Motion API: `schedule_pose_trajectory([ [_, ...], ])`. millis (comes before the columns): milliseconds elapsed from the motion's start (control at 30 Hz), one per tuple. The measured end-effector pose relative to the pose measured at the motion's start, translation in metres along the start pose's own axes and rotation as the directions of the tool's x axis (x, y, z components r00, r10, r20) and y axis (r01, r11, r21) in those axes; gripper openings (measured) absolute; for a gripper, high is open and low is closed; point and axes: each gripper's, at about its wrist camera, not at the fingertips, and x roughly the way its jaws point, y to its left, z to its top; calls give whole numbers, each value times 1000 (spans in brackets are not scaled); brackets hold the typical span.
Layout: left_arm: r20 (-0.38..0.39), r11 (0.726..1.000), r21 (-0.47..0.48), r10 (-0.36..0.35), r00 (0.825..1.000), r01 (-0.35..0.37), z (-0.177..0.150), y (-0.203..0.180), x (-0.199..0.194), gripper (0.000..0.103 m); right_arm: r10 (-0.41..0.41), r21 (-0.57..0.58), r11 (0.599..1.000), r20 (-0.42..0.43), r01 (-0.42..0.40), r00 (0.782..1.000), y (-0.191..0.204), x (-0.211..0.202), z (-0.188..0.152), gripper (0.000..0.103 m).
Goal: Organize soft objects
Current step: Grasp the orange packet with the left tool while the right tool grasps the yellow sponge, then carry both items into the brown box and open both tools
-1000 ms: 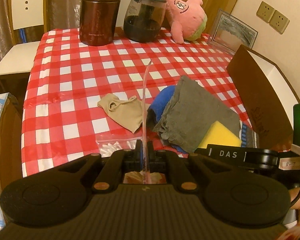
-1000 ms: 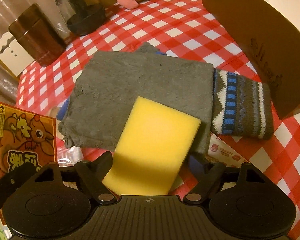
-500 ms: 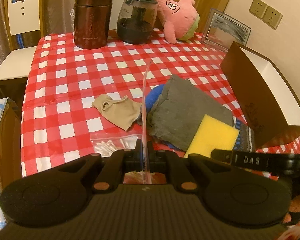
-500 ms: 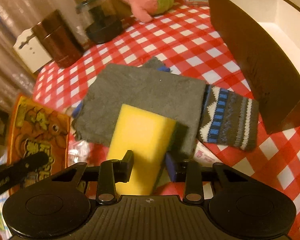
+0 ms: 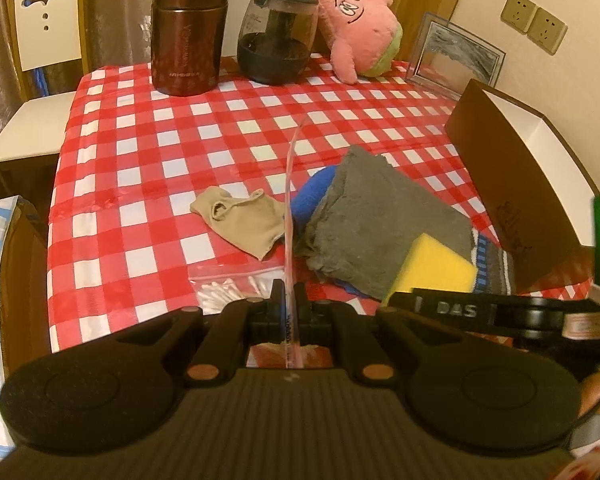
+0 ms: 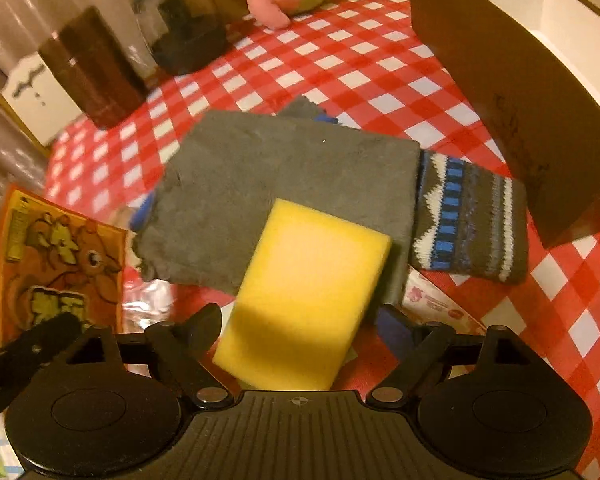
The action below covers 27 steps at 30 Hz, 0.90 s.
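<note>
My left gripper [image 5: 288, 300] is shut on the edge of a thin plastic packet [image 5: 290, 208], seen edge-on; its orange printed face shows in the right wrist view [image 6: 56, 256]. My right gripper [image 6: 300, 320] is open, its jaws on either side of a yellow sponge [image 6: 304, 292] that lies on a grey cloth [image 6: 284, 184]. The sponge [image 5: 436, 268] and cloth [image 5: 380, 216] also show in the left wrist view. A patterned sock [image 6: 472, 224] lies right of the cloth, a blue item [image 5: 312, 196] under it, a beige sock [image 5: 240, 224] to the left.
A brown box with a white inside [image 5: 524, 184] stands at the right. A pink plush [image 5: 360, 28], a glass jar [image 5: 276, 36], a brown canister [image 5: 188, 36] and a picture frame [image 5: 456, 56] stand at the back. A bag of cotton swabs [image 5: 236, 288] lies near the front edge.
My right gripper was shut on the sponge half a second ago and is now open, with the sponge lying on the cloth. The left gripper still holds the packet.
</note>
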Motion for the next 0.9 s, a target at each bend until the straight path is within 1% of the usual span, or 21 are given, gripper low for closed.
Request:
schedule_pose_trajectory([
  [67,-2,1000,-5,2,1000,-2,1,4,1,2,-25,-1,1000,-13,25,1000,6,9,1,84],
  [133,-1,1000,-11,3,1000,-3,1,8,0,2,-74,-1,997,-18,74,997,11,18,1,84],
  [167,-1,1000,-12,3,1000,-3,2,9,0,2,-86,-2,996,-16,86,996,12,21,1,84],
  [200,0,1000,-12,3,1000,-3,2,11,-1,2,-93,0,996,-12,93,996,12,22,1,79],
  [233,1,1000,-12,3,1000,-3,2,11,-2,2,-94,4,996,-6,94,996,10,21,0,77],
  [300,4,1000,-12,1,1000,-1,2,13,-4,2,-73,-3,997,0,73,997,6,17,0,73],
  [533,20,1000,-7,-18,1000,18,2,7,-12,2,16,-47,999,33,-14,999,-13,-17,-3,71],
  [667,27,1000,16,-27,999,27,1,-5,-17,2,34,-75,997,43,-31,999,-20,-34,-4,71],
  [767,36,999,31,-37,999,36,0,-15,-23,2,53,-71,996,45,-50,998,-27,-45,-6,71],
  [900,51,997,53,-53,997,51,-2,-30,-32,2,52,-97,994,66,-45,996,-34,-62,-11,71],
])
